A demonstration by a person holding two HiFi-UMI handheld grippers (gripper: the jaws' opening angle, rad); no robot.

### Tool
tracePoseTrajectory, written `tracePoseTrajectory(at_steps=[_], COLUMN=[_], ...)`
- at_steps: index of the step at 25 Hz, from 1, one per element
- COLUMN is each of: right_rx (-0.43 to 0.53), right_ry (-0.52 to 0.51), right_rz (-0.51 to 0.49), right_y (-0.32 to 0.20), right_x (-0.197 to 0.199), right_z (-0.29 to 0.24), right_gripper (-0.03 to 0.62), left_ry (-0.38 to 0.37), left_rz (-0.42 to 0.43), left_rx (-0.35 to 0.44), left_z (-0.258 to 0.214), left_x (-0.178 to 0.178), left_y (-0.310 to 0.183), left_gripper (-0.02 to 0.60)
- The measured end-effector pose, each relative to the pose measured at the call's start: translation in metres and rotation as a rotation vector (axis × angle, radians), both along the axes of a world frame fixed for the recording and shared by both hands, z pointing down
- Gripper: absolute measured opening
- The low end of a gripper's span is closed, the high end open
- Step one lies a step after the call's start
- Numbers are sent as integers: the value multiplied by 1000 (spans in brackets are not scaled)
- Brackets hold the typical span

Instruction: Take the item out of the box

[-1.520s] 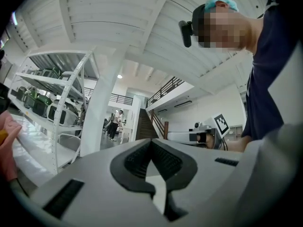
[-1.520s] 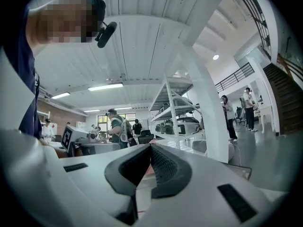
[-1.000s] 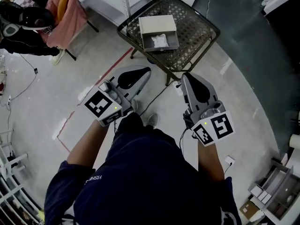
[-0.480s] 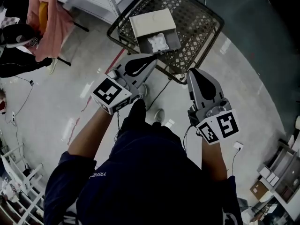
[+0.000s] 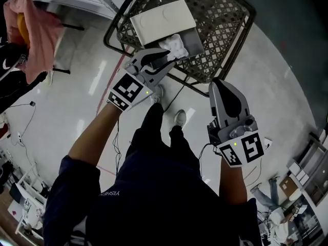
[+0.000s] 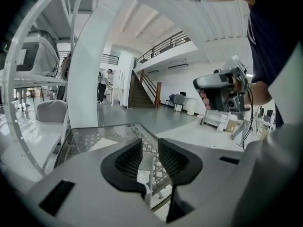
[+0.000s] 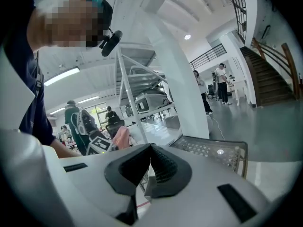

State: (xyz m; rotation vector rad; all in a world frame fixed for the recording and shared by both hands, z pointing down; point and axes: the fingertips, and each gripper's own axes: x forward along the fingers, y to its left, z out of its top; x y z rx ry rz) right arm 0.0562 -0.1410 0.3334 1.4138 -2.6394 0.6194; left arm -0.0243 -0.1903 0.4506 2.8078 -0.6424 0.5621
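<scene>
Head view – white crumpled item (image 5: pixel 174 45) sits in the open box (image 5: pixel 160 20) on the mesh bench (image 5: pixel 223 14). It looks soft and light – I'd pinch a raised fold. Left gripper (image 5: pixel 169 60) is opening just beside it with nothing in it; right gripper (image 5: pixel 219 84) is clenched and empty.

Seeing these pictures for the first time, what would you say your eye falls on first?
The left gripper reaches over the near edge of the dark mesh table, its jaws opening with nothing between them, pointing at the crumpled white item in the open box. The right gripper hangs back at lower right, jaws shut and empty.
</scene>
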Motion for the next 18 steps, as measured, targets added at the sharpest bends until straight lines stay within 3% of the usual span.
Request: tracePoseTrajectory(at_steps=[10, 18], right_rx=[-134, -201], right_ry=[-10, -24], right_rz=[82, 101], right_y=[-19, -28], right_x=[23, 25], right_z=[83, 125], right_gripper=[21, 21], left_ry=[-236, -471], left_rz=[102, 168], left_rx=[-91, -104], left_z=[134, 190], left_x=[21, 26], left_y=[-36, -48], left_gripper=[138, 154])
